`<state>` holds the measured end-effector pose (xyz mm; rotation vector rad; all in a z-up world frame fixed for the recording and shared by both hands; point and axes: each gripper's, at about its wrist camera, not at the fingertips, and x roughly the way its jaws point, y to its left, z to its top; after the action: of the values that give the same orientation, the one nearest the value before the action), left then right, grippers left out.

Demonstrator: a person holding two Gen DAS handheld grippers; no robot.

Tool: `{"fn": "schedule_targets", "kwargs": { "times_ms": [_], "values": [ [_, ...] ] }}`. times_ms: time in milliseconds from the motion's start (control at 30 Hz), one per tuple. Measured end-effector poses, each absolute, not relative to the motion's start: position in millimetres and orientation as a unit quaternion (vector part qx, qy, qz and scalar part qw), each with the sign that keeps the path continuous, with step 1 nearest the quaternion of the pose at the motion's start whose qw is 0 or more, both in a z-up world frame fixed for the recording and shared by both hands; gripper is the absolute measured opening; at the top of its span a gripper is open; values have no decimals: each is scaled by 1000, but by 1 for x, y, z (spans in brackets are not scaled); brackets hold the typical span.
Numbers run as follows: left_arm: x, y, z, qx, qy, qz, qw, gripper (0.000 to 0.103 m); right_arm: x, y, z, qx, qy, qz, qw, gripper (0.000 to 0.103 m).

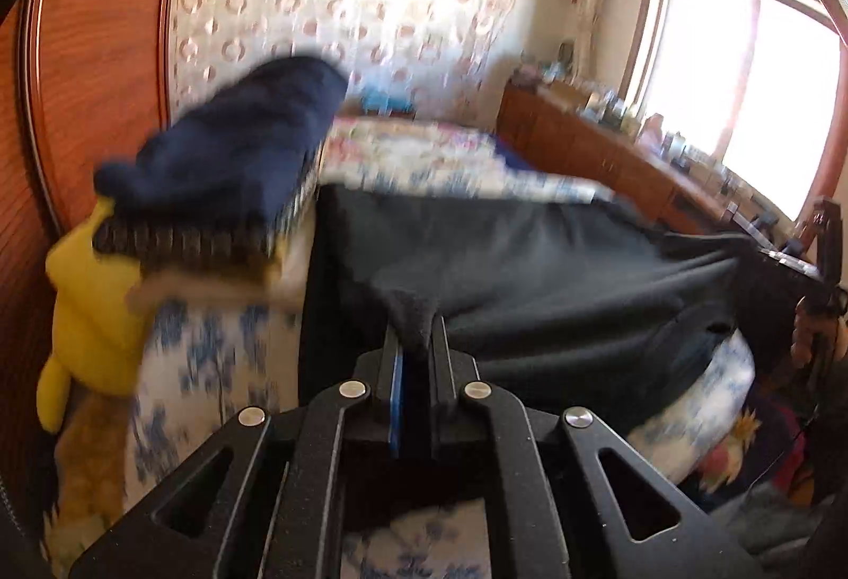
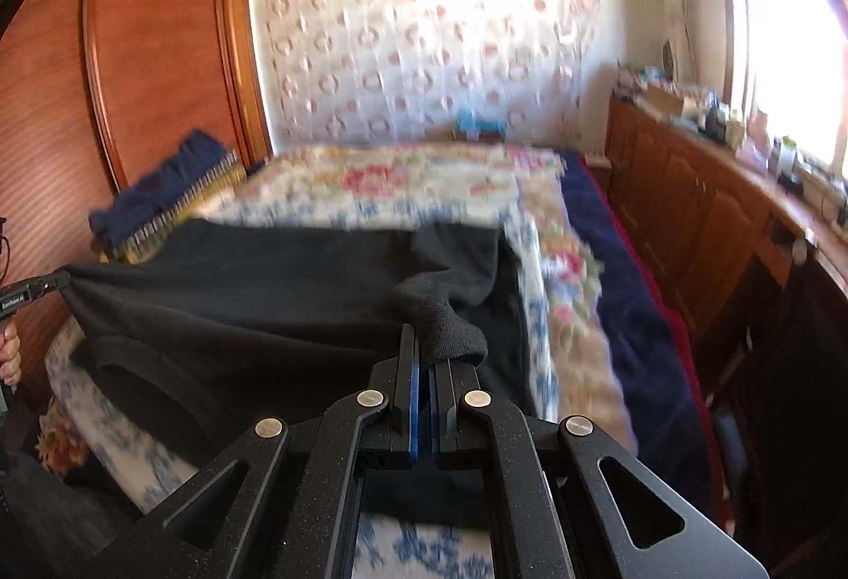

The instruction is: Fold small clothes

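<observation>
1. Left gripper (image 1: pixel 418 330): we see its jaws clamped on a bunched edge of the black garment (image 1: pixel 530 272).
2. Right gripper (image 2: pixel 430 354): likewise pinching the garment's other near end.
3. Garment: stretched between both, draped over the bed's (image 2: pixel 403 187) near edge.

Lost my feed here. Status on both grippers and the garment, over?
Left gripper shut on black garment. Right gripper shut on its other edge. Garment stretched between them over the bed. Nothing in the way.

A home bedroom: floral-covered bed (image 2: pixel 403 187), wooden wardrobe (image 2: pixel 159 49), cluttered sideboard (image 2: pixel 705 187) by the window (image 1: pixel 742 65)
</observation>
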<state>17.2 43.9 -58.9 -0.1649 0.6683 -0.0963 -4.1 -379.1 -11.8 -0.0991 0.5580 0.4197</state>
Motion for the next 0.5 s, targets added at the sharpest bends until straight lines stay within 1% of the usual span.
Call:
{"fn": "schedule_targets", "kwargs": {
  "times_ms": [167, 300, 367, 433, 467, 500],
  "values": [
    [14, 40, -83, -73, 361, -36, 929, 8, 3, -383, -46, -38, 318, 204, 925, 2],
    [17, 37, -85, -72, 365, -37, 928, 9, 3, -374, -48, -54, 326, 201, 922, 2],
    [13, 34, -86, -65, 361, -35, 930, 18, 5, -371, -47, -59, 327, 197, 922, 2],
    [9, 32, -84, -58, 355, -34, 932, 22, 3, -361, -39, -62, 325, 195, 923, 7],
    [6, 34, -84, -58, 354, -34, 933, 30, 1, -360, -37, -64, 322, 193, 925, 9],
    [5, 35, -84, -59, 352, -34, 933, 35, 1, -360, -36, -66, 321, 191, 925, 11]
  ]
}}
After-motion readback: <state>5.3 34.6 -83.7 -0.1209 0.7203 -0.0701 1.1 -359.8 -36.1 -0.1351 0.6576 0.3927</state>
